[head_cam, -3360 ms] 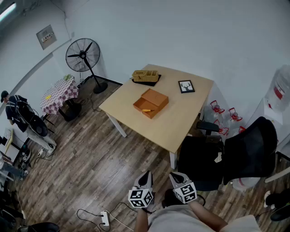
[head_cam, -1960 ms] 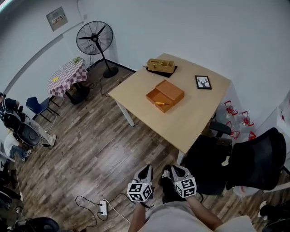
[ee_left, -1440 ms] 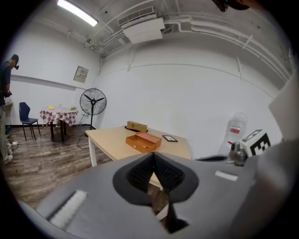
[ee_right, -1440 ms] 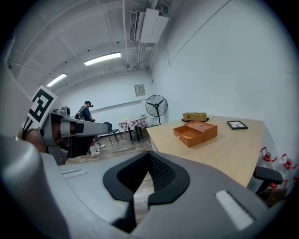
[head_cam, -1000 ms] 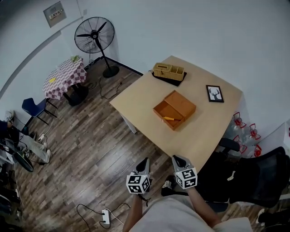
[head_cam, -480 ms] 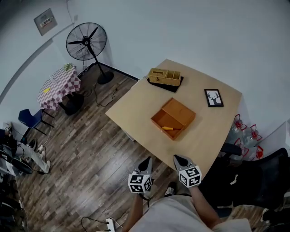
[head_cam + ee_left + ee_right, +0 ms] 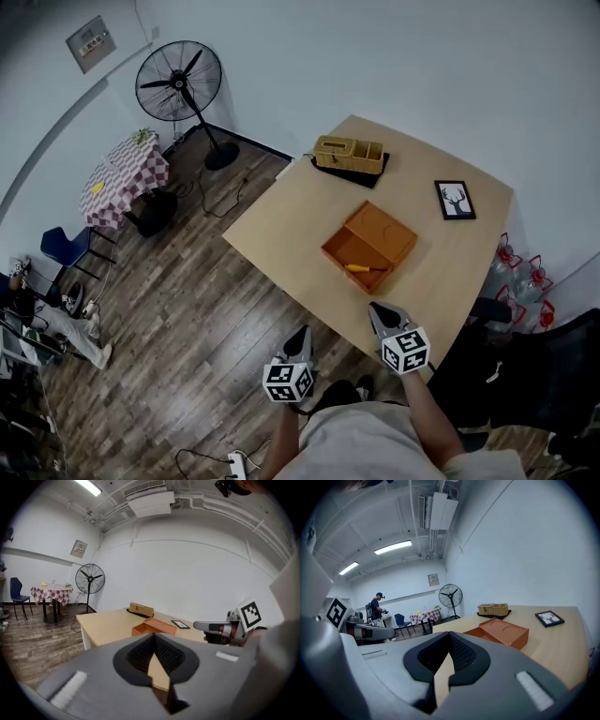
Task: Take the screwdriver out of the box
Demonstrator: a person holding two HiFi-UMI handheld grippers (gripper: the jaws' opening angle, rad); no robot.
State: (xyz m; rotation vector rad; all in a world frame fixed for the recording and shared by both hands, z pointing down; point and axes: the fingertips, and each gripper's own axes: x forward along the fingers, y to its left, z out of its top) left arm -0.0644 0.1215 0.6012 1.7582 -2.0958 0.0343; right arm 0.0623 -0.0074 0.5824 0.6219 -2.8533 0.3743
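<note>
Hovering low in the head view over the dark plank floor (image 7: 187, 309), the left tool (image 7: 301, 335) has its jaws pressed together on nothing. The right tool (image 7: 379, 312) is likewise closed and empty, and it sits just at the near edge of the pale bench (image 7: 291, 225). A black office chair (image 7: 553, 366) stands at 3 o'clock from it. Only bare bench top lies between the tools and the open orange box (image 7: 370, 246) at 12 o'clock, where the screwdriver (image 7: 361, 268) rests in the near half. Farther on, a woven organiser (image 7: 349, 150) sits at 11 o'clock and a framed picture (image 7: 456, 200) at 1 o'clock. Beyond the bench, a pedestal fan (image 7: 178, 82) stands by the white wall at 10 o'clock, with a checked-cloth table (image 7: 127, 169) nearby.
</note>
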